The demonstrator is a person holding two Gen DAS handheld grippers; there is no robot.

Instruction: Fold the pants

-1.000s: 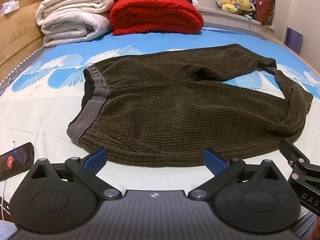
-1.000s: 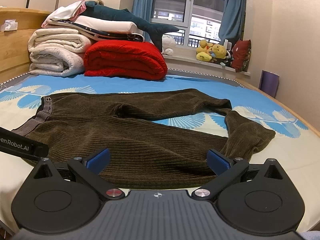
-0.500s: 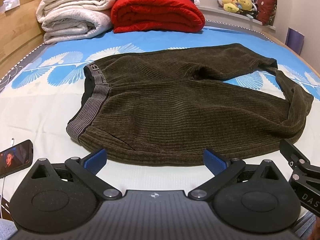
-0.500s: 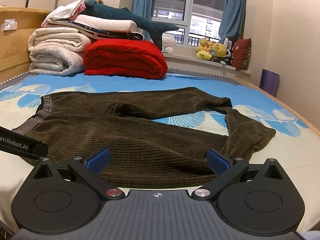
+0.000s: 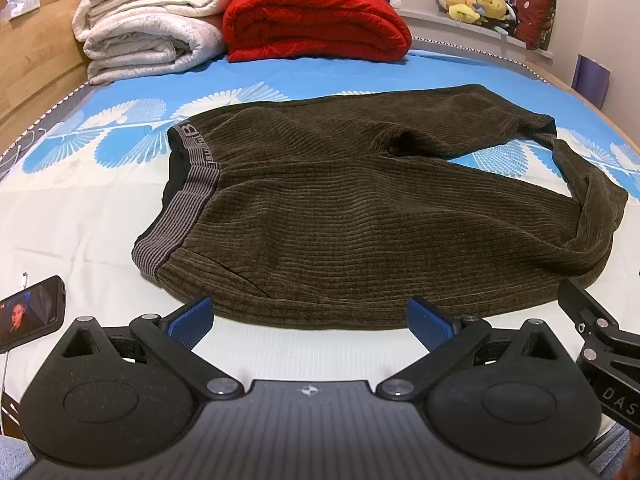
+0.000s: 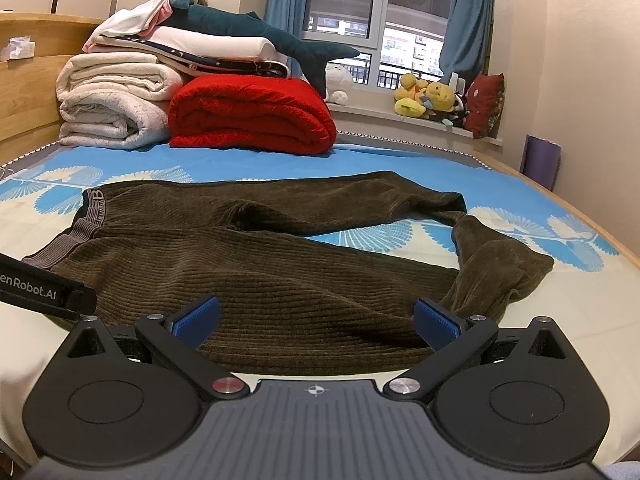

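Observation:
Dark olive corduroy pants (image 5: 360, 208) (image 6: 256, 272) lie spread on the bed, grey waistband (image 5: 188, 196) to the left, legs running right with the near leg's end bent back. My left gripper (image 5: 310, 322) is open just in front of the pants' near edge, nothing between its blue pads. My right gripper (image 6: 316, 322) is open too, over the near edge of the near leg, holding nothing. Part of the right gripper's body (image 5: 600, 344) shows at the right of the left wrist view; the left one's body (image 6: 44, 284) shows at the left of the right wrist view.
The bed sheet (image 5: 80, 216) is white and blue. Folded white blankets (image 5: 148, 28) and a red blanket (image 5: 316, 20) are stacked at the far end, with a plush shark (image 6: 264, 36) on top. A phone (image 5: 32, 316) lies near left. Plush toys (image 6: 428, 96) sit on the windowsill.
The left wrist view has tilted slightly down and forward, so the pants sit a bit lower in the frame. Both grippers stay open; the pants have not moved.

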